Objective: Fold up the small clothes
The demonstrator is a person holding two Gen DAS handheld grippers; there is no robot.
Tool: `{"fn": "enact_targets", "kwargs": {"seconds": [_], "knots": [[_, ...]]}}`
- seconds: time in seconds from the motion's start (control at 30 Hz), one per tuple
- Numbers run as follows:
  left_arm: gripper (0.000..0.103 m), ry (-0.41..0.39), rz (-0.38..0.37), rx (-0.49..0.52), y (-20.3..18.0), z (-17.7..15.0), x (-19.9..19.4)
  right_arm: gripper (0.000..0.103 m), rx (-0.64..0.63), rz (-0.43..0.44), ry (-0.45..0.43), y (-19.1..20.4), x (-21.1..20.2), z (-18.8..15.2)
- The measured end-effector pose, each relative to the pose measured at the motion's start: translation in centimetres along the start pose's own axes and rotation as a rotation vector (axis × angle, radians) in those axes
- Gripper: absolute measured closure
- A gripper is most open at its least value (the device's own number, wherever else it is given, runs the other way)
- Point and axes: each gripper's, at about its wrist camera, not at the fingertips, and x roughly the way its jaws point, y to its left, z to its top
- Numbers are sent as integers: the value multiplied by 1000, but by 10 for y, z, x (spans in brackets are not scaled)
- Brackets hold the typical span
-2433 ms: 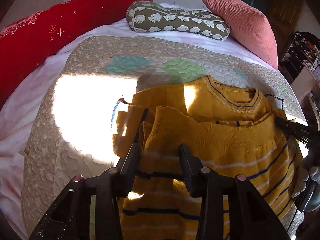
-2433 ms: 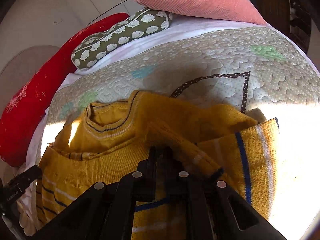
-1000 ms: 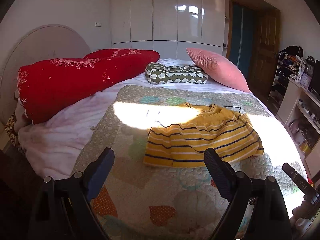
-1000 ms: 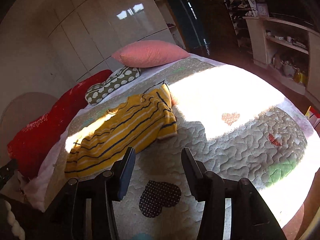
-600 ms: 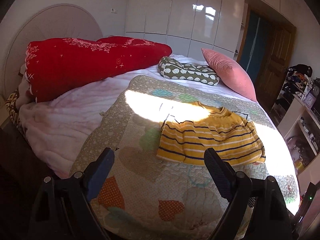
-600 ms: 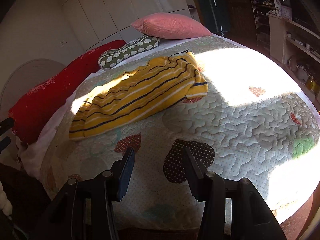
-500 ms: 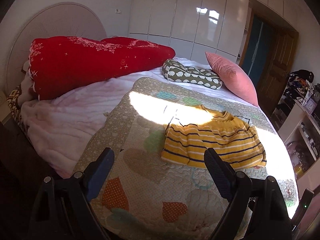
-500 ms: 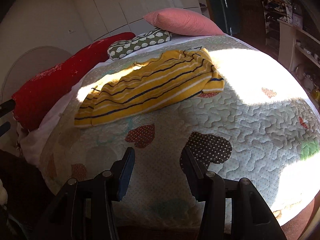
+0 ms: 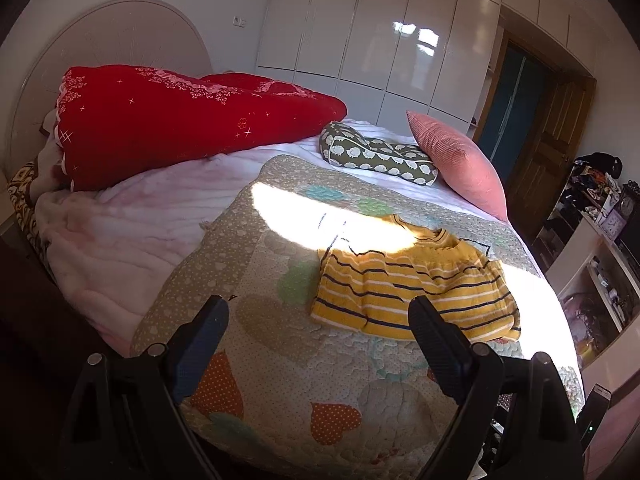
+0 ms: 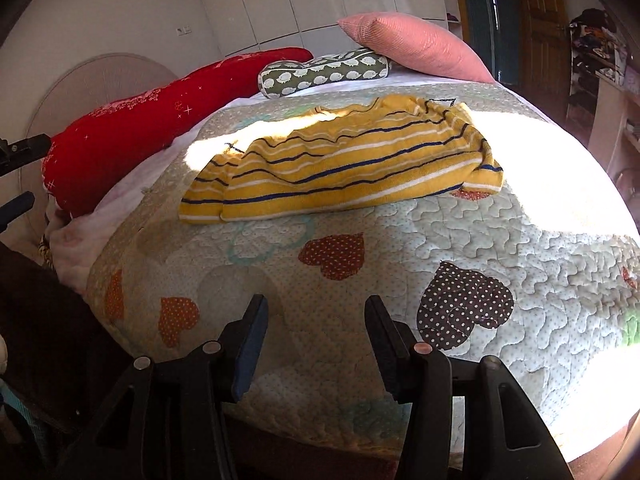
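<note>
The left tool (image 9: 316,312) stands with its jaws wide apart and nothing between them; the right tool (image 10: 312,312) is also apart, more narrowly, and empty too. Both hang clear of the bed near its foot edge, pointing down over the patchwork quilt (image 9: 280,380), neither touching cloth.

Outward from the right tool, at about 12 o'clock and well apart from its fingertips, lies the yellow striped sweater (image 10: 340,168). In the left wrist view it sits near the right fingertip, at about 1 o'clock of the tool (image 9: 416,296).

The step in hand looks like a pause after a fold — the sweater reads as doubled into a wide band, hem edge toward the tools, neckline on the far side. It is not tidy: the upper layer is rumpled, and one end at 3 o'clock curls under. Thick knit, so it should hold a crease loosely and slide little on the quilt.

The next move, as I judge it, calls for pinching one short end and carrying it across to the other — or setting the piece aside if this counts as done

Behind it sit a red duvet (image 9: 180,120), a patterned bolster (image 9: 380,156) and a pink pillow (image 9: 456,160)
</note>
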Motion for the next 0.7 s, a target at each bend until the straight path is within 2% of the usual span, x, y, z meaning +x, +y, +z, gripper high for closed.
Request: {"fn": "enact_targets", "kwargs": {"seconds": [0.17,0.7], "knots": [[12,7,1,35,-11,-4,2,47,35,7,18,-10,3,-6],[12,48,-3,36,-15,-12,14,46,57,-5,62,-18,13,-19]]}}
